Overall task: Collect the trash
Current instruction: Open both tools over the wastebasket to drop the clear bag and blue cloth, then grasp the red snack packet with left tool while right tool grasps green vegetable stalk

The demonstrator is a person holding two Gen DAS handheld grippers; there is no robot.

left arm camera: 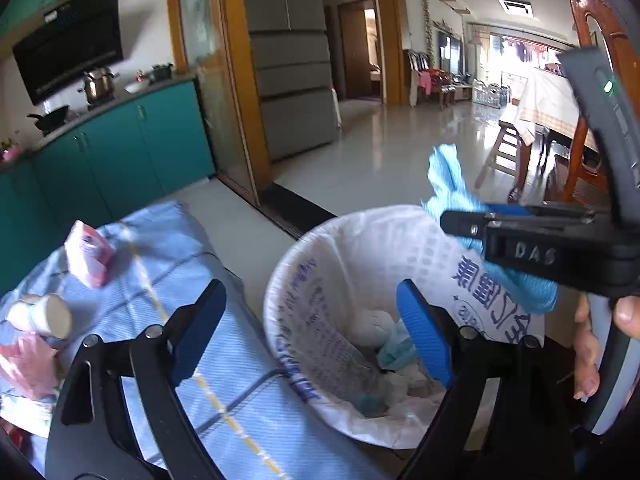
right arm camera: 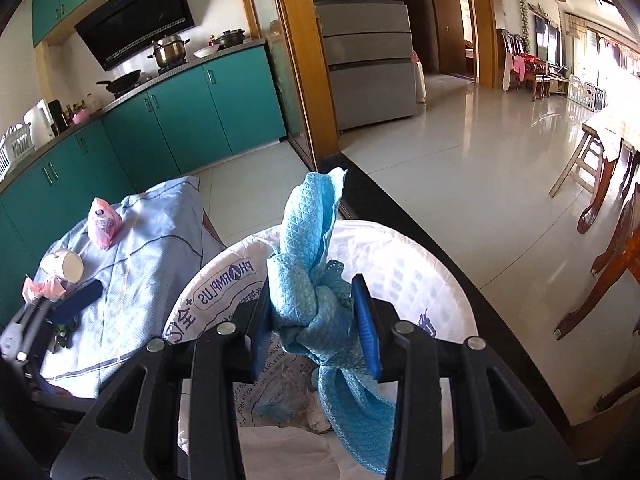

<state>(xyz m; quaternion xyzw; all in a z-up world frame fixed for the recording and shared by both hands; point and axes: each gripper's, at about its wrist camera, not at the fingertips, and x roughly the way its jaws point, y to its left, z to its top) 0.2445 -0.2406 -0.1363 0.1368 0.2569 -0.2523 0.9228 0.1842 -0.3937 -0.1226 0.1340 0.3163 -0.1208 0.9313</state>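
Observation:
My right gripper (right arm camera: 316,320) is shut on a knotted blue cloth (right arm camera: 308,232), which it holds upright over a bin lined with a white printed bag (right arm camera: 408,248). In the left wrist view the same right gripper (left arm camera: 460,224) reaches in from the right above the bin (left arm camera: 296,272), and the blue cloth (left arm camera: 444,176) sticks out above and below it. My left gripper (left arm camera: 312,320) stands open over the bin's near-left rim with nothing in its grip. White tissue and blue-green scraps (left arm camera: 384,332) lie inside the bin.
On the blue-checked tablecloth (left arm camera: 160,264) left of the bin lie a pink packet (left arm camera: 88,254), a tipped white paper cup (left arm camera: 48,316) and a pink wrapper (left arm camera: 24,364). A person's hand (left arm camera: 588,360) grips the right tool. Teal cabinets (right arm camera: 180,120) stand behind and a wooden chair (left arm camera: 592,148) stands to the right.

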